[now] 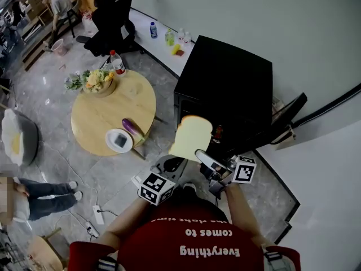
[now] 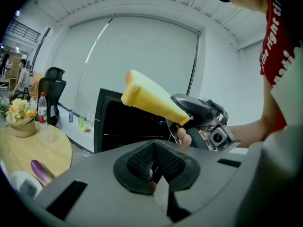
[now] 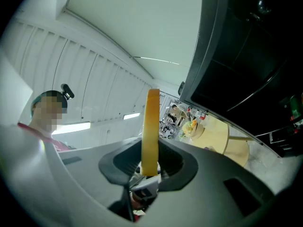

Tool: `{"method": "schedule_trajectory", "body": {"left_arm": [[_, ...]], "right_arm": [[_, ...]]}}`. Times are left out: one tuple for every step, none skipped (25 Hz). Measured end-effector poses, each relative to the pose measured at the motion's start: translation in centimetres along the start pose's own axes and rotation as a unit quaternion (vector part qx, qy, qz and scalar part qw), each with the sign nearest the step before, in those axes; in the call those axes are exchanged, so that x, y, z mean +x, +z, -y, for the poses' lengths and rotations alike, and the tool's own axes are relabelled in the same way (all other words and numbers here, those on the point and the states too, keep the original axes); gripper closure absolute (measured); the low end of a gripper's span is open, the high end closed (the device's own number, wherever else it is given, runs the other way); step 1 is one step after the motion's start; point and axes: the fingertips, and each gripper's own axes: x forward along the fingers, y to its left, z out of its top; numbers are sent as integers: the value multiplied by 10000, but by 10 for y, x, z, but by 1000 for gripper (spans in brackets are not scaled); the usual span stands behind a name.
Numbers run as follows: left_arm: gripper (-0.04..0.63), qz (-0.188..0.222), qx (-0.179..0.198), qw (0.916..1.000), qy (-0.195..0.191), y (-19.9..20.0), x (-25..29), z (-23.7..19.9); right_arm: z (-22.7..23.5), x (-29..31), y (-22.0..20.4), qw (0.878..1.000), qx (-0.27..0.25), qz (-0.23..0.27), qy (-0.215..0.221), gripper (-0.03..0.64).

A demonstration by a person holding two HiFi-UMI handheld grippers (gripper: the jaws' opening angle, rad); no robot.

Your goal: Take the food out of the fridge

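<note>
Head view: the right gripper (image 1: pixel 204 158) holds the bread slice (image 1: pixel 192 137) outside the open fridge (image 1: pixel 225 83), whose inside is too dark to read. The next step is probably setting it on the round counter (image 1: pixel 101 114).

Left gripper view: the left gripper (image 2: pixel 154 169) has its jaws together and empty.

Right gripper view: the jaws are clamped on the slice's edge.

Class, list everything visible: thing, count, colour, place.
bread slice: one, pale yellow, in the right gripper
fridge: one, black, open, by the wall
round table: one, light wood, left of fridge
flower bowl: one, yellow and white blooms, on table
bottle: one, red cap, table's far edge
plate: one, white, table's near edge
eggplant: one, purple, beside plate
office chair: one, black, beyond table
right gripper: one, grey, shut on bread slice
left gripper: one, grey, shut, empty
</note>
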Motion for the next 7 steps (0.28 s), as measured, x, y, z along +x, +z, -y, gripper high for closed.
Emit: {"method": "schedule_trajectory", "body": {"left_arm": [[592,-15,5,10000,-42,1,2,3],[592,-28,20,10000,-82,2,4,7],[592,-37,35,9999,-120,3,6,11],[592,-52,42,9999,-157,4,8,15],[591,-77,46,9998,-193,4,10,19],[592,-112,52,9997,-229,4,12,22],[591,-150,58,9995,-266,3,13,25]], "right_arm": [[-2,-2,1,10000,-5,15,6,522],[-5,-4,2,10000,-6,45,14,522],[-8,-7,4,10000,-9,81,23,522],[-12,-10,6,9999,-17,117,35,522],[-16,-13,8,9999,-31,149,47,522],[-19,-15,10,9998,-48,179,58,522],[-23,-17,12,9997,-67,207,70,522]]}}
